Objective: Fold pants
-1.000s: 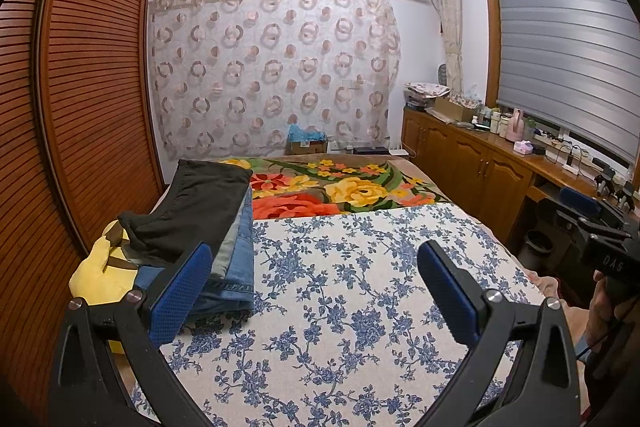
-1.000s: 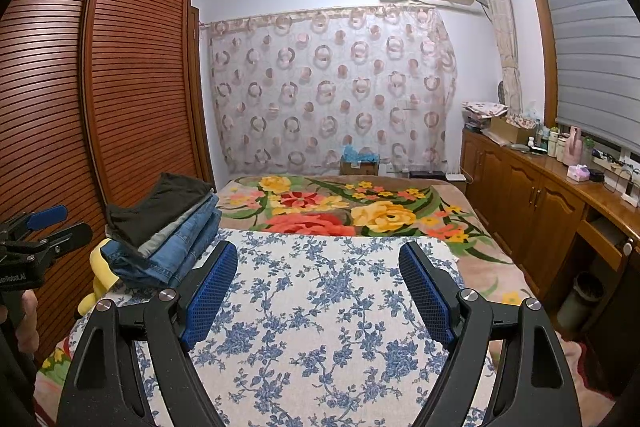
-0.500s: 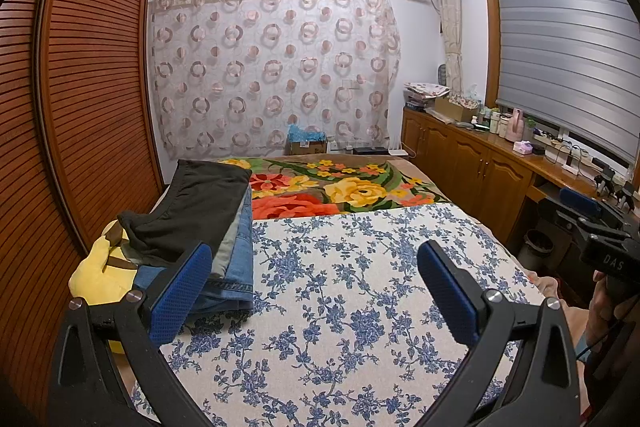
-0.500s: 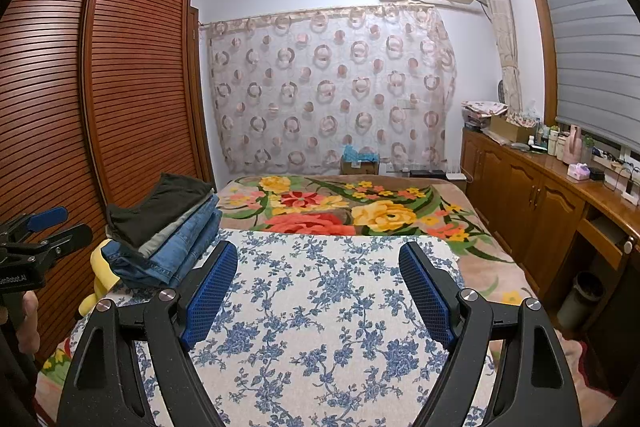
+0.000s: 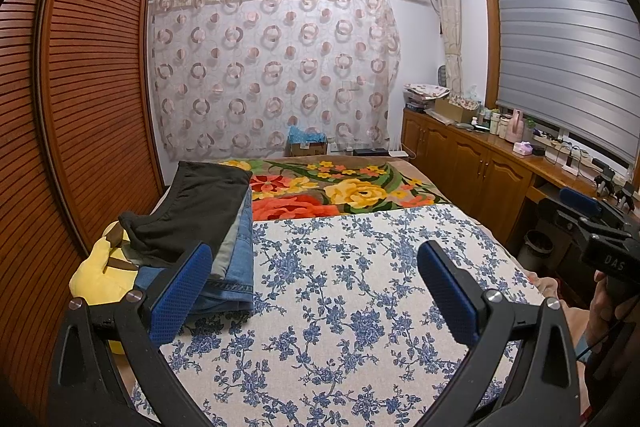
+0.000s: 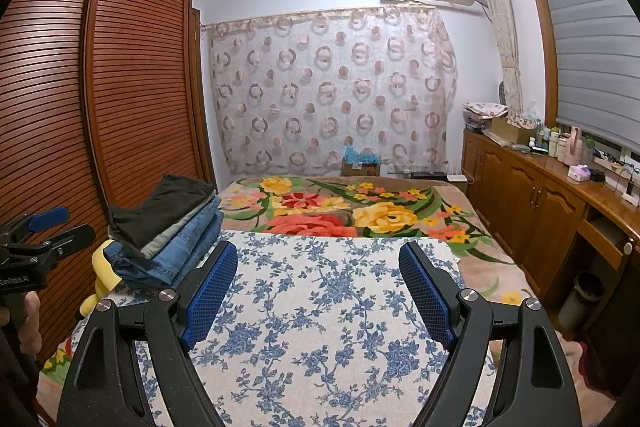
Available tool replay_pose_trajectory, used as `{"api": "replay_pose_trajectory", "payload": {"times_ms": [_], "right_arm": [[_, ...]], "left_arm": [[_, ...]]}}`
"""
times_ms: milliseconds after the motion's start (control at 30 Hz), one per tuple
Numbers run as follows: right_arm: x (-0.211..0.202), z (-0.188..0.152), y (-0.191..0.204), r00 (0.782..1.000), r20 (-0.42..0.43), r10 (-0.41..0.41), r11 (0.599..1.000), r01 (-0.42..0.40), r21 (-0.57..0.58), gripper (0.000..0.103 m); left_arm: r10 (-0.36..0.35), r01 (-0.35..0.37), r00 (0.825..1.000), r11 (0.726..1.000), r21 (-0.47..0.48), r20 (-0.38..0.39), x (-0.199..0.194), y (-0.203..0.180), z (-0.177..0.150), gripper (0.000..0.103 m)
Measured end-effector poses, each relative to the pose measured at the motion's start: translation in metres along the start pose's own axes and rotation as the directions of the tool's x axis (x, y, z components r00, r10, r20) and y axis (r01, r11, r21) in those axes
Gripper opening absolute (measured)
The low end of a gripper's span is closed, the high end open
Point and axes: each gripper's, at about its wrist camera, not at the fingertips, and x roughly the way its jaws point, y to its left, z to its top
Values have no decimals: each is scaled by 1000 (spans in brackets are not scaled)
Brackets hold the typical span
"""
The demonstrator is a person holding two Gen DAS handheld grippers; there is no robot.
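Note:
A stack of folded pants (image 5: 224,227) lies at the left edge of the bed, dark pants on top of grey and blue jeans; it also shows in the right wrist view (image 6: 172,231). My left gripper (image 5: 314,259) is open and empty, held above the blue-flowered sheet (image 5: 344,291), its left finger just in front of the stack. My right gripper (image 6: 318,259) is open and empty above the same sheet (image 6: 320,307), to the right of the stack. Each gripper shows at the edge of the other's view.
A yellow plush toy (image 5: 96,275) lies under the stack's near end. A flowered blanket (image 5: 340,191) covers the far bed. A slatted wardrobe (image 5: 80,107) stands close on the left, wooden cabinets (image 5: 480,179) on the right with a bin (image 6: 580,299).

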Motion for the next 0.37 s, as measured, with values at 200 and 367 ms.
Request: {"api": "replay_pose_trajectory", "payload": {"times_ms": [200,367], "right_arm": [[1,0,0,1000,-1,1,1000,-1,0,84],[1,-1,0,1000,-1,1,1000,-1,0,84]], "left_arm": [[0,0,1000,1000,-1,-1,0,0,0,103],[0,0,1000,1000,-1,0,0,0,-1,103]]}}
